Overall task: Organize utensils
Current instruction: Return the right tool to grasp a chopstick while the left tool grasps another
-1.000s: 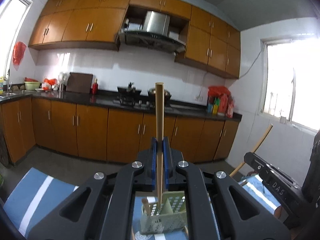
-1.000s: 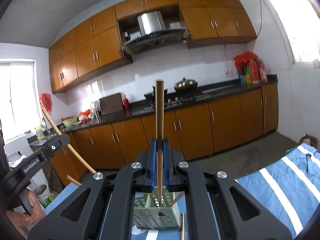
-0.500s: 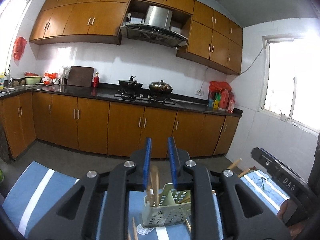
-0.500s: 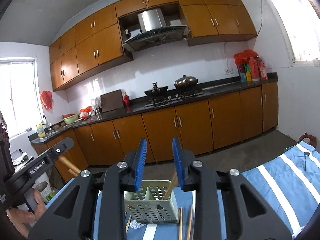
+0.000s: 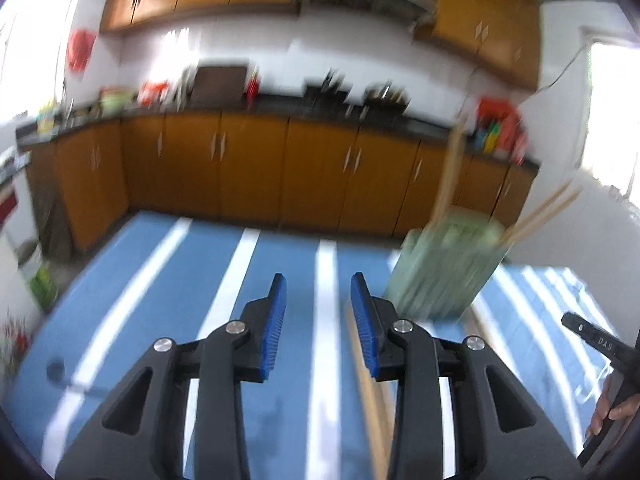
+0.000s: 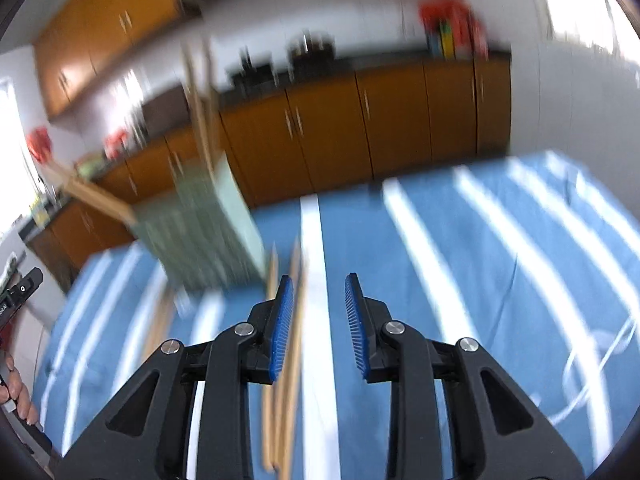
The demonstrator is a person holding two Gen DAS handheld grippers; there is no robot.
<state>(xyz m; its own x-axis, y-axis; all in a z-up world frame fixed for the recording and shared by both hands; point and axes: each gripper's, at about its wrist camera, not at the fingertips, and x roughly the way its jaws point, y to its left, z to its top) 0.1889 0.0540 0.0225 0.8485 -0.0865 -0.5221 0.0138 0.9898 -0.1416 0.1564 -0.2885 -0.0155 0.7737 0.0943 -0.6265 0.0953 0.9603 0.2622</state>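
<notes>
Both grippers had dropped from up over the holder to low above the table, and the chopsticks they'd been pinching were gone from the jaws. From the left wrist view, the left gripper point(image 5: 318, 300) had just been opening and stood partly open with nothing between its pads, over the striped blue tablecloth point(image 5: 160, 300). The pale green holder point(image 5: 448, 268) sat ahead to its right with chopsticks poking out the top, and one loose chopstick point(image 5: 370, 396) lay on the cloth just under the right-hand finger. From the right wrist view, the right gripper point(image 6: 320, 300) was also partly open and empty, with loose chopsticks point(image 6: 286, 380) lying under its left finger. These looked light, stiff and a bit slick, so I'd reckon pinching near the middle and squaring up first, otherwise they'd swivel or roll away.
</notes>
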